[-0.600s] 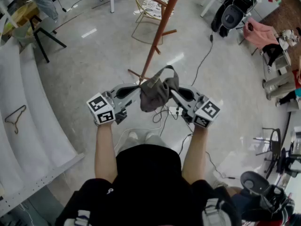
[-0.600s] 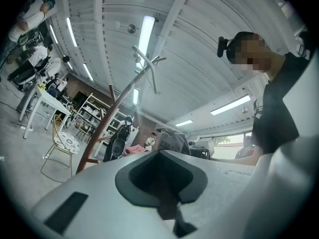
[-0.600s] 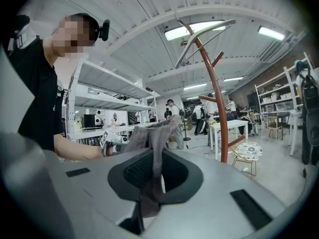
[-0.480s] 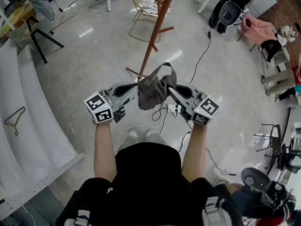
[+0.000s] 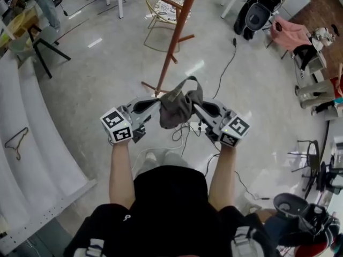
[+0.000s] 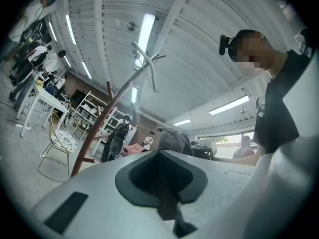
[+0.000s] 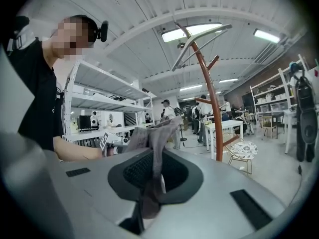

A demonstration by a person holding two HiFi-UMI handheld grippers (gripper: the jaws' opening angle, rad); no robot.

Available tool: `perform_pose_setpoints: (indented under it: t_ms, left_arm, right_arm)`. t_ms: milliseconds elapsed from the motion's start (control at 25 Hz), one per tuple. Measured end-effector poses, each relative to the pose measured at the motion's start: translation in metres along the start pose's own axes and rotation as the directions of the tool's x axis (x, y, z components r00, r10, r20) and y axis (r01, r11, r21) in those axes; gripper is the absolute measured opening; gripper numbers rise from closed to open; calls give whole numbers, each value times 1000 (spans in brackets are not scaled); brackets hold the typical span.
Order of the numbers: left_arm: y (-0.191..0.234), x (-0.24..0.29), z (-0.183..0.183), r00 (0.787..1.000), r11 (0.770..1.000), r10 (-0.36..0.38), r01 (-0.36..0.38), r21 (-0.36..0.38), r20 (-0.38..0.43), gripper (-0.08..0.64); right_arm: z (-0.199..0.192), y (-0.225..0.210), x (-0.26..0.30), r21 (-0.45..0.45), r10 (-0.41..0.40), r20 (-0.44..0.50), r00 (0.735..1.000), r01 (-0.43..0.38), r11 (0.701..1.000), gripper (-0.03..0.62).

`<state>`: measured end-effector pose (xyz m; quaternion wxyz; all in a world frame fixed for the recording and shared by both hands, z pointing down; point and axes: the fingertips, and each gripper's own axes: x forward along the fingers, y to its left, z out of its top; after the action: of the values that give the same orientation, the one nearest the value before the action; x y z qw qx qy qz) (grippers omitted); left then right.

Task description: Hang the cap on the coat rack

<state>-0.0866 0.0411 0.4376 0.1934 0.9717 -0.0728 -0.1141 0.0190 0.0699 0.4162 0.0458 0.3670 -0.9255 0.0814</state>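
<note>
Grey cap (image 5: 176, 111) clamped by left gripper (image 5: 158, 103) and right gripper (image 5: 194, 105); coat rack (image 5: 174, 36) beyond

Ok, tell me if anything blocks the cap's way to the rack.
Nothing visible does. The left gripper and right gripper hold the cap, and only bare floor lies between it and the rack ahead. The chair stands beyond the rack.

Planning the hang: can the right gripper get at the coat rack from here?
Probably yes: nothing stands between the right gripper, clamped on the cap, and the coat rack ahead.
</note>
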Motion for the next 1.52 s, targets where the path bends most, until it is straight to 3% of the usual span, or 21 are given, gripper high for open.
perform_pose_setpoints:
  t_ms: [360,640,880,1200,1360,1520]
  left_arm:
    - [1,7,-4,1000,1000,-8,8,-19,25,5]
    - [6,19,-1,1000,1000,16,-16,1,26,5]
    - [37,10,14,997,997,78,-79,25,10,5]
    - [91,48,5,995,995,98,-99,-24,-36,5]
    - [119,87,-4,994,995,74,-78,-56,-77,5]
    - [139,114,0,989,994,81,-89,-60,-126,5]
  right_arm:
    - [0,-3,-7,-7,-30,-40,999,29,1000,17]
    - [10,-18,-8,1,-17,-19,1000,17,1000,17]
    - [21,-35,26,64,52,76,996,-57,996,17]
    - [-1,-105,38,99,81,73,994,-88,991,17]
    - [-13,-149,36,134,165,60,984,-172,976,17]
    - [-9,-176,47,137,304,51,951,-308,941,17]
